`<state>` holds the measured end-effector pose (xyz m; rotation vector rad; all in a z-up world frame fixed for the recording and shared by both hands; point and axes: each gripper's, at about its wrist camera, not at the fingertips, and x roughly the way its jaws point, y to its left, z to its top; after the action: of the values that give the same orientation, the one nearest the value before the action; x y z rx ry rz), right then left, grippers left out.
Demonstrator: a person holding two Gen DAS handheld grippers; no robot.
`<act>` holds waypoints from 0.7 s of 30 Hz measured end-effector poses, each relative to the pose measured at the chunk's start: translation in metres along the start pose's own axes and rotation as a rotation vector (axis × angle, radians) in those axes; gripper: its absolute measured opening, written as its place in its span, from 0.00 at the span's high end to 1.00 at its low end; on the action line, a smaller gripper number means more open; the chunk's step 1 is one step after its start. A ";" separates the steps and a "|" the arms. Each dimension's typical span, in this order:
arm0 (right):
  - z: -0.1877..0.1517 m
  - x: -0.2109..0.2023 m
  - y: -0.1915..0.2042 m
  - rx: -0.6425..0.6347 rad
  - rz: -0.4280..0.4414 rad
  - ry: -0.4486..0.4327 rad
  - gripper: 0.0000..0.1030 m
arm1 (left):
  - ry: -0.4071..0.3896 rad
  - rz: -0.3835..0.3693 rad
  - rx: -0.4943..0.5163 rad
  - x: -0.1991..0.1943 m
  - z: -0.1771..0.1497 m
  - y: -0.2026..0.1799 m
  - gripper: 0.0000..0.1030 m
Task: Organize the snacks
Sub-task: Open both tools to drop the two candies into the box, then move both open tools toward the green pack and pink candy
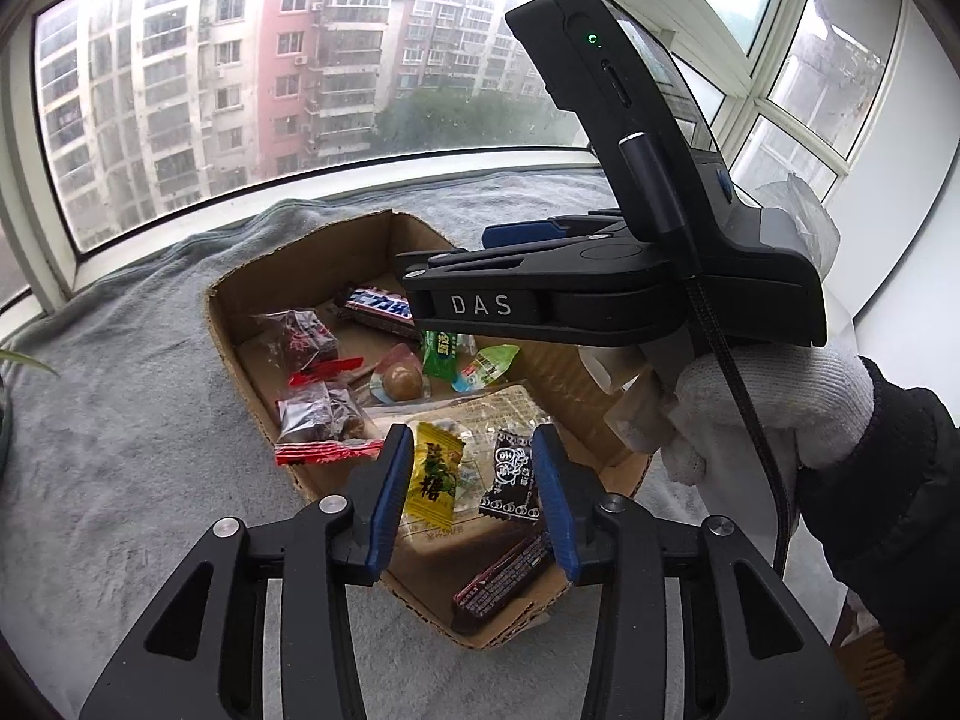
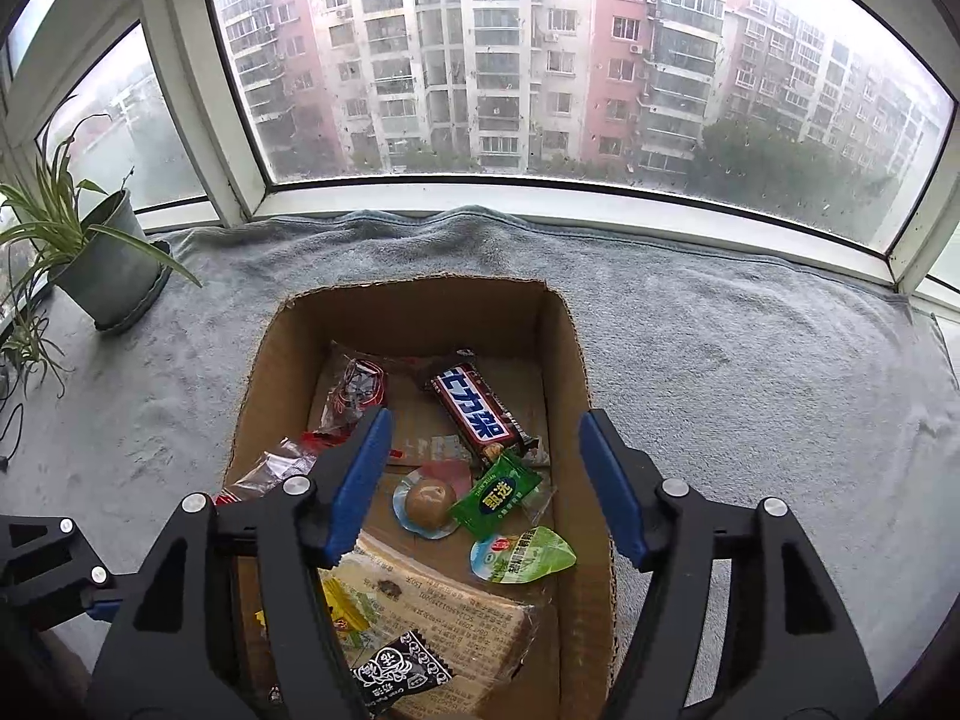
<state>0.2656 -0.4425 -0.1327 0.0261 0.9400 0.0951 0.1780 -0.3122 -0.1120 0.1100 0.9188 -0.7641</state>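
Both our grippers hover over the cardboard box [image 2: 576, 372], fingers released, nothing held: left gripper [image 1: 474, 501] above the yellow candy [image 1: 433, 474], right gripper [image 2: 480, 489] wider. Snacks lie loose inside the box on the grey blanket [image 2: 750, 360]. Risk, we judge: grippers crowd and collide. Only the right view shows the potted plant [image 2: 102, 258]; only the left shows the gloved hand [image 1: 774, 414].

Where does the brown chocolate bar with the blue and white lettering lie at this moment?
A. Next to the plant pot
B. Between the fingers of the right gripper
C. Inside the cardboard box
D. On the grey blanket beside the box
C: the chocolate bar lies on the floor of the cardboard box, among other wrapped snacks.
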 end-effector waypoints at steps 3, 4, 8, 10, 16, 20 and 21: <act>0.000 -0.004 0.005 -0.013 -0.014 -0.001 0.32 | 0.000 -0.001 -0.006 -0.002 0.000 0.001 0.62; 0.000 -0.006 0.006 -0.015 -0.015 -0.003 0.32 | -0.002 0.001 -0.006 -0.004 -0.001 0.001 0.62; -0.003 -0.017 0.009 -0.004 -0.007 -0.010 0.32 | -0.011 0.010 -0.003 -0.012 -0.004 0.003 0.62; -0.006 -0.024 0.012 0.000 0.003 -0.013 0.32 | -0.016 0.015 -0.003 -0.017 -0.006 0.005 0.62; -0.015 -0.050 0.029 -0.021 0.027 -0.033 0.32 | -0.036 0.043 0.001 -0.043 -0.017 0.014 0.62; -0.025 -0.071 0.046 -0.034 0.050 -0.049 0.32 | -0.054 0.072 0.001 -0.064 -0.026 0.022 0.62; -0.027 -0.076 0.051 -0.037 0.057 -0.051 0.32 | -0.060 0.078 -0.001 -0.070 -0.029 0.024 0.62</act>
<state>0.1957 -0.3997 -0.0846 0.0207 0.8860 0.1642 0.1483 -0.2448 -0.0829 0.1206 0.8532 -0.6907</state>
